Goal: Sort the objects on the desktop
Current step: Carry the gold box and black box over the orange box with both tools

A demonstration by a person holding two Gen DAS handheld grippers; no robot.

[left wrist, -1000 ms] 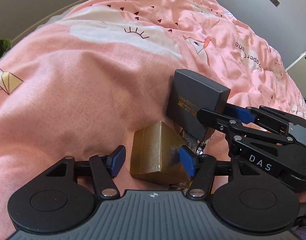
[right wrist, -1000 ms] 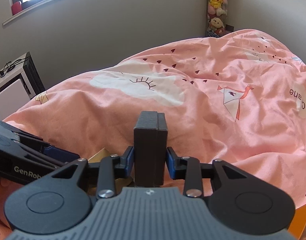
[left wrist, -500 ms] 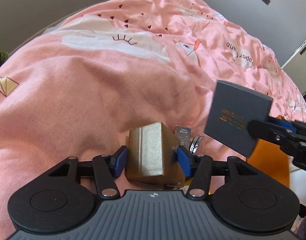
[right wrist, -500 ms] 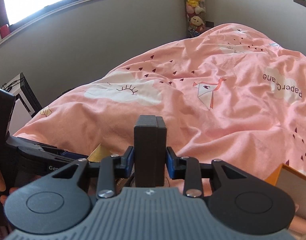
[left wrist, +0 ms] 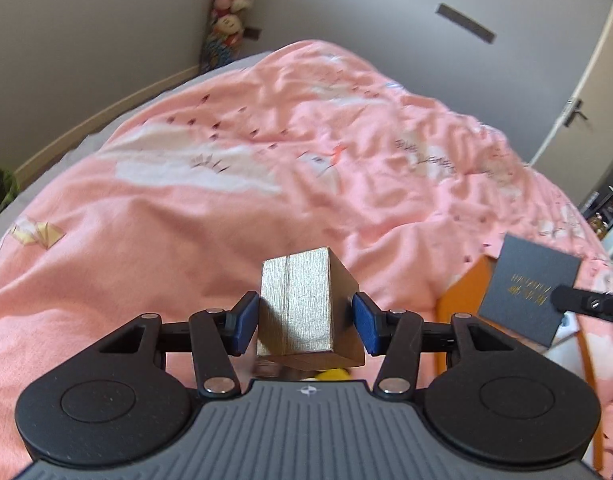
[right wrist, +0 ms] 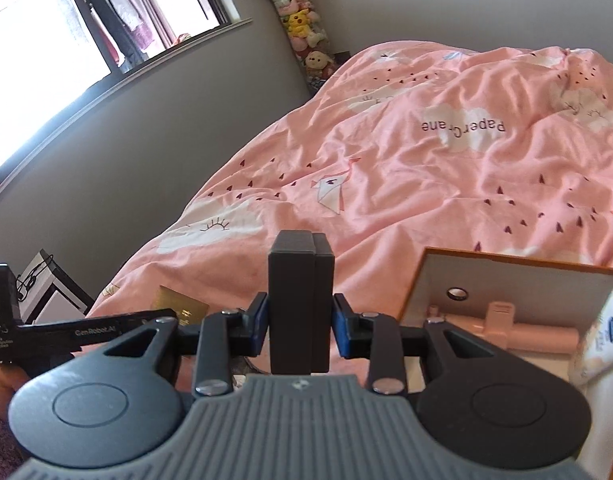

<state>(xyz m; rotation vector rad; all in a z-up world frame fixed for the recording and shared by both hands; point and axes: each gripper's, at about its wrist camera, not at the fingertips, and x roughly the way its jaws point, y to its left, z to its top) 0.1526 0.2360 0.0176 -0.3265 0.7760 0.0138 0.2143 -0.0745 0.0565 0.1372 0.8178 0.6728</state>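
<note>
- The left gripper (left wrist: 306,322) is clamping a gold box (left wrist: 306,308), its blue pads (left wrist: 246,322) pressing on both flanks; its jaws have just been closing onto that box, and the box is hanging clear above the pink duvet (left wrist: 186,220)
- The right gripper (right wrist: 300,326) is squeezing a dark grey box (right wrist: 300,300) upright between its pads (right wrist: 342,332), the narrow edge facing the camera and the lid seam running vertically
- In the left wrist view, the dark grey box (left wrist: 528,288) is showing its broad face with gilt lettering, sitting to the right of the gold box and just in front of an orange-edged tray (left wrist: 462,292)
- In the right wrist view, the orange-edged tray (right wrist: 506,264) is lying to the right of the dark grey box, holding a pink tube-shaped item (right wrist: 518,334), a small ring (right wrist: 457,293) and a white packet (right wrist: 604,336)
- The gold box (right wrist: 180,306) is peeking out to the left of the dark grey box, behind the other gripper's black arm (right wrist: 86,332)
- Something yellow (left wrist: 330,375) is showing just under the gold box, too hidden to identify
</note>
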